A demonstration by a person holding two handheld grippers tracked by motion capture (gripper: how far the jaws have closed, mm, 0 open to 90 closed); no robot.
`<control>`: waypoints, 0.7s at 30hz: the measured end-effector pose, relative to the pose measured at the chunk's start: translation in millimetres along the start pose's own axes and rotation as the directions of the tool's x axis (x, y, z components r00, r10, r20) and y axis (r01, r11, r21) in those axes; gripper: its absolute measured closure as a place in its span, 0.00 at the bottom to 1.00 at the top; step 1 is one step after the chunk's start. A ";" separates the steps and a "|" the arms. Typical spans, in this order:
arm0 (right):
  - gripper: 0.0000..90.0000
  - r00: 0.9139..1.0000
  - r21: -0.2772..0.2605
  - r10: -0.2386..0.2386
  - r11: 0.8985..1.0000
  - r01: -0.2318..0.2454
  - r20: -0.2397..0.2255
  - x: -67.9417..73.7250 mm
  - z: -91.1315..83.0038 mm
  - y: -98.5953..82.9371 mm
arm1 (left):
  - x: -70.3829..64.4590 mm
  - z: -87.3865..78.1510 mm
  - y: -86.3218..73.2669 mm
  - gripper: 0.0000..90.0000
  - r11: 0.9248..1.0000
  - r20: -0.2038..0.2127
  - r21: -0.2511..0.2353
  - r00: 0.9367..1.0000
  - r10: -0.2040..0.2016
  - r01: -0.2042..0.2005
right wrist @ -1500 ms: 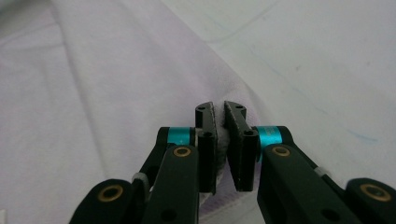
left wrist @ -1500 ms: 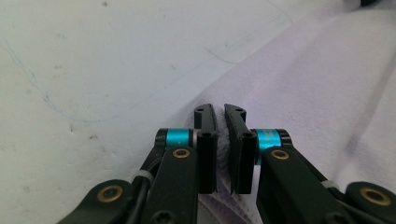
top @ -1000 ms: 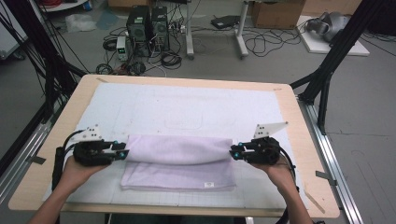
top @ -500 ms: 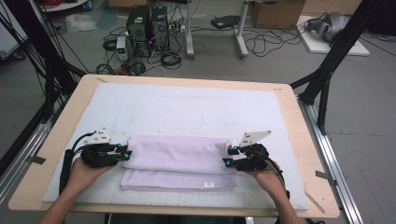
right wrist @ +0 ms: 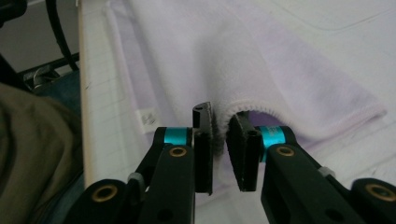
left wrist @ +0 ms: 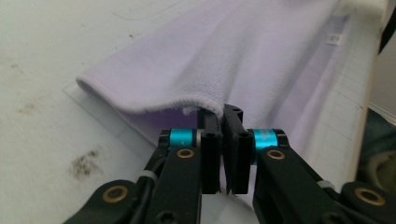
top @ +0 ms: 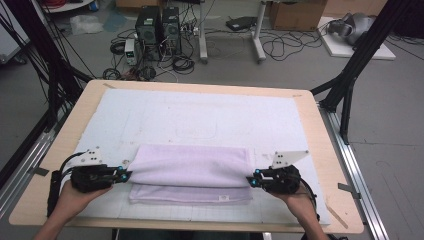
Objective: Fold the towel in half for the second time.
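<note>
Item: lavender towel (top: 190,172), lying across the lower centre of the high view on a white mat (top: 200,117) that covers the wooden worktop (top: 327,150). The towel is already doubled over, long axis running left to right in the frame; an upper layer sits slightly raised over a lower layer whose near hem, carrying a small white label (top: 222,198), lies flat toward the bottom edge.

Left gripper (top: 122,175): lower left of the high view, at the towel's left end. In the left gripper view the fingers (left wrist: 211,140) stand nearly together with the hem corner of the upper layer (left wrist: 205,106) nipped between their tips; the cloth arches up from the mat beside them.

Right gripper (top: 254,181): lower right of the high view, at the towel's right end. In the right gripper view the fingers (right wrist: 203,140) stand a little apart, with the folded edge (right wrist: 243,106) drooping into the gap; a firm clamp cannot be confirmed here.

Step in hand, as judged: a fold of the upper layer toward the near hem, both end corners taken up together.

Next move, as judged: the right side needs a sure hold before any carry; then both ends call for an even, level travel toward the bottom of the frame, so the edge lands square on the lower hem without dragging the layer beneath.
</note>
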State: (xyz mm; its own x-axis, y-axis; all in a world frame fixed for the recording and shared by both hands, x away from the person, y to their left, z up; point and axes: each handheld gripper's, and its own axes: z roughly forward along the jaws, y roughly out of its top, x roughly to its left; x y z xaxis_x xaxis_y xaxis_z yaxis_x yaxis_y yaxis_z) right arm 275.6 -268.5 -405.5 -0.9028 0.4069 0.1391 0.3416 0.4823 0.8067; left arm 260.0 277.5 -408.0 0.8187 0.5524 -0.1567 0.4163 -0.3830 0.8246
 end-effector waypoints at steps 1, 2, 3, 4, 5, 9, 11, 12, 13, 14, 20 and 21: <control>0.83 1.000 0.002 -0.006 1.000 0.005 0.006 4.0 -3.7 -2.5 | -1.2 -2.9 -2.4 0.82 1.000 -0.003 0.010 1.000 -0.006 0.007; 0.81 1.000 0.001 -0.007 1.000 0.007 0.015 6.5 -7.5 -4.1 | -1.2 -5.6 -3.9 0.73 1.000 -0.007 0.021 1.000 -0.002 0.002; 0.80 1.000 -0.004 -0.002 1.000 0.002 0.024 8.6 -11.0 -4.6 | -1.5 -7.3 -4.5 0.68 1.000 -0.014 0.024 1.000 -0.007 0.007; 0.78 0.999 -0.011 -0.003 1.000 0.004 0.040 9.7 -14.2 -3.9 | -1.3 -8.1 -4.0 0.64 1.000 -0.025 0.028 1.000 -0.005 0.005; 0.76 0.999 -0.020 0.002 1.000 -0.001 0.048 10.2 -16.6 -2.5 | -1.6 -7.8 -2.9 0.60 1.000 -0.035 0.027 0.999 -0.005 0.006; 0.71 0.999 -0.014 -0.018 1.000 0.019 0.050 9.1 -7.1 6.3 | -2.1 3.4 3.7 0.60 1.000 -0.026 0.023 1.000 0.006 -0.006; 0.69 0.999 0.018 -0.034 0.999 0.033 0.029 8.0 6.3 8.7 | -3.5 13.5 6.2 0.63 0.999 -0.018 0.040 1.000 0.019 -0.019; 0.68 0.999 0.033 -0.040 0.999 0.040 0.014 6.9 13.1 9.2 | -4.7 18.1 6.8 0.64 0.998 -0.010 0.047 1.000 0.029 -0.028; 0.68 0.999 0.046 -0.045 0.998 0.045 0.000 7.1 18.9 9.4 | -6.0 22.2 6.7 0.66 0.998 -0.001 0.057 0.999 0.035 -0.035; 0.68 0.998 0.052 -0.056 0.997 0.057 -0.016 7.4 24.1 9.0 | -7.1 25.6 6.1 0.67 0.997 0.009 0.070 0.999 0.043 -0.043; 0.67 0.995 0.107 -0.071 0.991 0.078 -0.069 13.0 38.1 -4.0 | -13.8 37.8 -4.7 0.67 0.991 0.037 0.123 0.998 0.056 -0.060; 0.66 0.996 0.114 -0.061 0.991 0.069 -0.069 13.0 38.3 -7.1 | -14.8 39.2 -6.4 0.65 0.990 0.040 0.131 0.998 0.056 -0.061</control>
State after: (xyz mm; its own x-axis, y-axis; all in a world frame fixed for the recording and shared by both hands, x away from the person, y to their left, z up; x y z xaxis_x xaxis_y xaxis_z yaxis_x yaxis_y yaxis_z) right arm 271.5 -236.9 -431.4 -0.9379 0.3223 0.1284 0.3061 0.5948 0.7433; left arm 260.7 242.8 -432.2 0.8557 0.5003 -0.1318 0.4140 -0.5094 0.7544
